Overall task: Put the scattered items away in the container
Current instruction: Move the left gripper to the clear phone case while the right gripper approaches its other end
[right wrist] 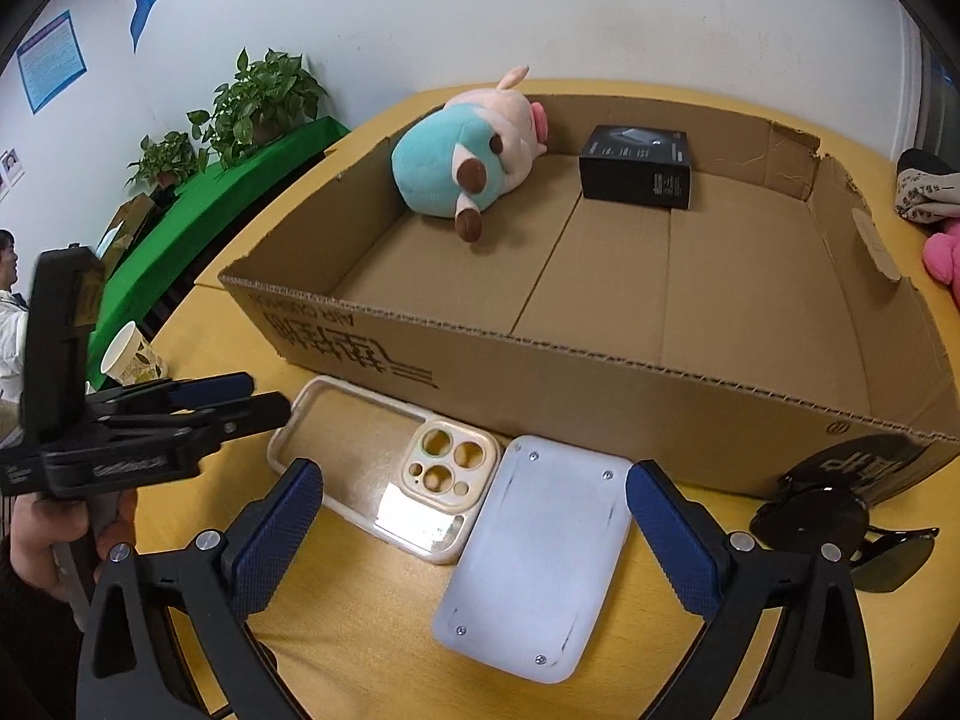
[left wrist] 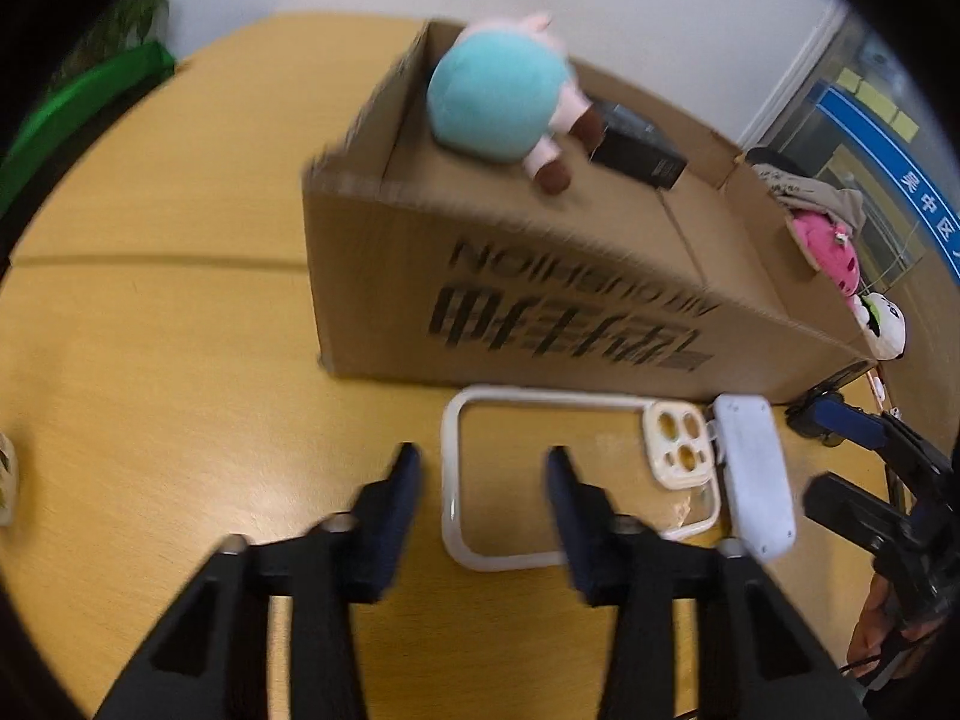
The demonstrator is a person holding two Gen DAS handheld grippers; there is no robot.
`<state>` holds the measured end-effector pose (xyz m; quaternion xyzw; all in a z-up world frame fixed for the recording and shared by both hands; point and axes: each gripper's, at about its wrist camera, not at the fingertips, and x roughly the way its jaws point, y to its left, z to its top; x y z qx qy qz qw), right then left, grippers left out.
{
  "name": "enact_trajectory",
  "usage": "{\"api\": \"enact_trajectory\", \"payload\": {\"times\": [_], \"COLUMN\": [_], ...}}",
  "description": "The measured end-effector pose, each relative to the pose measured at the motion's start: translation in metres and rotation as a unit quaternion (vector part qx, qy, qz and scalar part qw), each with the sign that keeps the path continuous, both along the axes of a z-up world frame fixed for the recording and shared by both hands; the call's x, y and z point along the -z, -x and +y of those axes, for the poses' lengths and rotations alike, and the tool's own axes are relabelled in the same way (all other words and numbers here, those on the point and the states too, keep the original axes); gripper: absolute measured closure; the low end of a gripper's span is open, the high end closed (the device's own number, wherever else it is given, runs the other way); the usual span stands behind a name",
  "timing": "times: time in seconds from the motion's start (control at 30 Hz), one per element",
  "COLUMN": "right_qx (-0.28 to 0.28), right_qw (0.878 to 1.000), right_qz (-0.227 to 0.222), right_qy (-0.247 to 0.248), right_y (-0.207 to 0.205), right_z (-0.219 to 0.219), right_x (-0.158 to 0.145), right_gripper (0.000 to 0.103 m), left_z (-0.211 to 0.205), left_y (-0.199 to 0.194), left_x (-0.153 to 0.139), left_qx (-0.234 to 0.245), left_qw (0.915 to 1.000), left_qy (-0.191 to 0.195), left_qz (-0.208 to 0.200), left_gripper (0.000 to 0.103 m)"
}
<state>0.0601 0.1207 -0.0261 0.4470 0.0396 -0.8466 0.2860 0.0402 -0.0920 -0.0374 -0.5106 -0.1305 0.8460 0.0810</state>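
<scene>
An open cardboard box (right wrist: 600, 384) stands on the wooden table; it also shows in the left wrist view (left wrist: 540, 300). Inside lie a teal and pink plush pig (right wrist: 462, 162) (left wrist: 504, 102) and a small black box (right wrist: 636, 171) (left wrist: 639, 150). In front of the box lie a clear phone case (right wrist: 384, 474) (left wrist: 540, 480) and a white flat device (right wrist: 540, 564) (left wrist: 756, 474). My left gripper (left wrist: 483, 465) is open over the case's left part. My right gripper (right wrist: 474, 504) is open, its fingers either side of the case and the white device.
Black sunglasses (right wrist: 840, 528) lie right of the white device. A pink plush (left wrist: 828, 252), a white plush (left wrist: 882, 324) and a grey cloth (right wrist: 924, 192) lie beyond the box's right end. A paper cup (right wrist: 129, 354) stands at the left. Potted plants (right wrist: 252, 102) stand on a green-covered bench.
</scene>
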Motion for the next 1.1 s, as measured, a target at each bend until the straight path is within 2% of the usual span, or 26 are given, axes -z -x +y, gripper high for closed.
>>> {"api": "enact_trajectory", "payload": {"times": [0.03, 0.07, 0.23, 0.43, 0.5, 0.53, 0.57, 0.63, 0.7, 0.77, 0.83, 0.9, 1.03, 1.1], "right_qx": [-0.004, -0.011, -0.06, -0.103, -0.083, -0.075, -0.067, -0.058, -0.042, -0.036, -0.055, -0.067, -0.104, -0.129], "right_qw": [1.0, 1.0, 0.998, 0.992, 0.994, 0.994, 0.994, 0.996, 0.997, 0.997, 0.993, 0.993, 0.988, 0.985], "right_qz": [0.001, 0.004, -0.002, -0.06, -0.069, -0.08, -0.081, -0.068, -0.063, -0.068, -0.105, -0.096, -0.105, -0.109], "right_qy": [-0.002, -0.002, 0.004, 0.044, 0.024, 0.026, 0.023, -0.015, -0.032, -0.011, 0.026, 0.013, 0.034, 0.028], "right_y": [-0.003, -0.006, -0.022, -0.022, -0.017, -0.014, -0.011, -0.009, -0.006, -0.004, -0.005, -0.017, -0.04, -0.054], "right_z": [-0.001, -0.003, -0.014, -0.039, -0.045, -0.046, -0.046, -0.049, -0.047, -0.042, -0.044, -0.053, -0.05, -0.047], "right_x": [0.001, 0.001, 0.004, 0.022, 0.034, 0.039, 0.041, 0.042, 0.044, 0.043, 0.048, 0.049, 0.048, 0.048], "right_gripper": [0.001, 0.001, 0.001, 0.001, 0.003, 0.003, 0.003, 0.003, 0.002, 0.001, 0.003, 0.002, 0.002, 0.002], "left_z": [-0.002, -0.005, -0.017, -0.032, -0.033, -0.031, -0.026, -0.018, -0.011, -0.006, -0.003, -0.002, -0.008, -0.005], "left_y": [-0.001, -0.003, -0.01, -0.016, -0.012, -0.007, -0.002, 0.002, 0.002, -0.003, -0.01, -0.022, -0.051, -0.07], "left_x": [0.006, 0.006, 0.006, 0.002, 0.004, 0.004, 0.003, 0.002, 0.003, 0.004, 0.004, 0.003, 0.002, 0.002], "left_qx": [0.002, -0.001, -0.004, 0.0, -0.001, 0.004, 0.014, 0.028, 0.038, 0.062, 0.073, 0.073, 0.08, 0.098], "left_qw": [0.9999, 0.9997, 0.9991, 0.9997, 0.9998, 0.9997, 0.9997, 0.9995, 0.9991, 0.9977, 0.997, 0.9969, 0.9967, 0.9951], "left_qy": [-0.01, -0.022, -0.042, -0.021, -0.02, -0.021, -0.018, -0.008, 0.002, -0.012, -0.006, 0.016, -0.002, 0.003], "left_qz": [-0.007, 0.004, 0.009, 0.011, 0.008, 0.007, 0.008, 0.014, 0.019, 0.024, 0.025, 0.026, 0.017, 0.015], "left_gripper": [0.077, 0.078, 0.082, 0.082, 0.077, 0.069, 0.055, 0.046, 0.046, 0.049, 0.052, 0.052, 0.052, 0.052]}}
